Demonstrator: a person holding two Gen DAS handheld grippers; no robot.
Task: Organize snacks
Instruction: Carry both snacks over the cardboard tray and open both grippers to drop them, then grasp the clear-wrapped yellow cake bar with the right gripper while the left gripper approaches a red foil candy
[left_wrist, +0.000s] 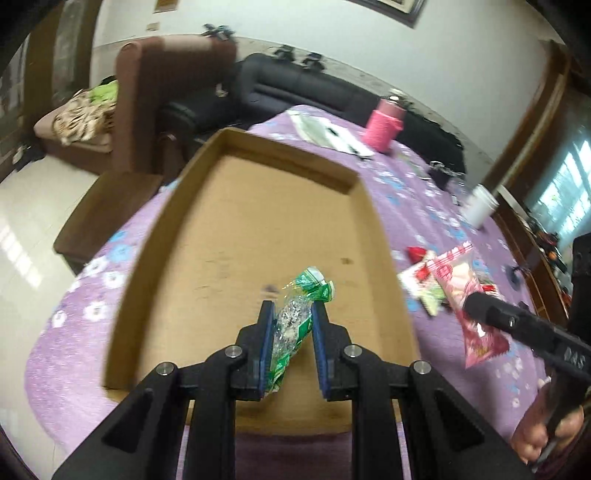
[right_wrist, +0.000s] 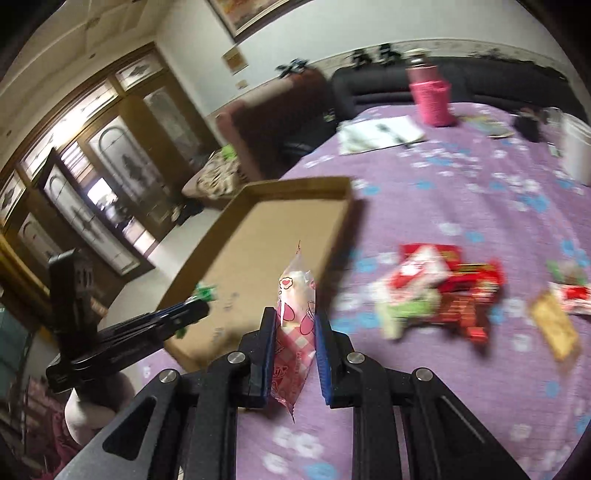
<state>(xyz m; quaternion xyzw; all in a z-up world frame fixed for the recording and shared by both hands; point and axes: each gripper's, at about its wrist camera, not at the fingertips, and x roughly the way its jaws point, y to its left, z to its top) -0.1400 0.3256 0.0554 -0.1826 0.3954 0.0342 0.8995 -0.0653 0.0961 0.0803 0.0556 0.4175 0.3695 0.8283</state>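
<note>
Snacks are what I'm sorting here, and I have one in each tool. My left gripper (left_wrist: 292, 314) is clamped on a green-and-clear snack packet (left_wrist: 295, 317), its jaws nearly together with the wrapper pinched between the blue pads; the packet hangs over the near part of the shallow cardboard tray (left_wrist: 155, 236), whose floor looks bare apart from a few dark specks. My right gripper (right_wrist: 295, 325) is closed just as tight on a pink-and-white snack packet (right_wrist: 295, 317), held upright with its sealed tip pointing up, above the purple flowered tablecloth (right_wrist: 461, 206) just beside the tray's (right_wrist: 314, 182) near right edge. In the right wrist view the left gripper (right_wrist: 192, 308) shows at the lower left, a hand beneath it. The remaining snacks (right_wrist: 443, 291), red, white and green wrappers in a loose heap, lie on the cloth to the right of the tray; they are blurred, so I cannot count them. Farther back on the table stand a pink bottle (right_wrist: 430, 96) and a white cup (left_wrist: 480, 206).
</note>
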